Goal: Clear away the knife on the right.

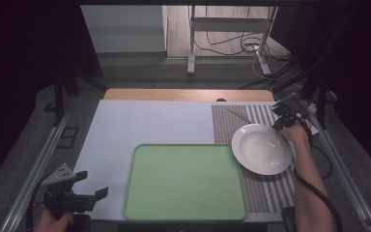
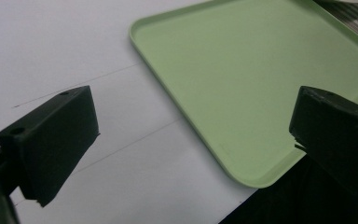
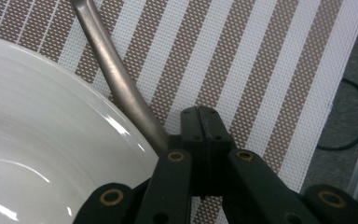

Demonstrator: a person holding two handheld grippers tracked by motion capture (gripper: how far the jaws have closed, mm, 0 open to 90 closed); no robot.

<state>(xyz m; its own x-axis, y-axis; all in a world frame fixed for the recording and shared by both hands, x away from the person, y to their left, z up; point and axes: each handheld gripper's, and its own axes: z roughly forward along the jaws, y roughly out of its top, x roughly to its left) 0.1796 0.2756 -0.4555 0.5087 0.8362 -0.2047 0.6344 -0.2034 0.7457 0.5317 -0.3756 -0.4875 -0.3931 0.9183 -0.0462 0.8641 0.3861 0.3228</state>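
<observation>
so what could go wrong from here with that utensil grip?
The right gripper pinches the metal utensil at one end, jaws shut, so the long handle could swing or slip. The handle lies close to the rim of the white plate; lifting may nudge the plate on the striped mat. The left gripper hangs open, bracing nothing.

Utensil (image 3: 116,79) head hidden (past frame edge)

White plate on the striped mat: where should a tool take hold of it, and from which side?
Grip the white plate by its raised rim at the near right edge, coming from the right. The left tool is far off, and the green tray crowds its left side.
</observation>
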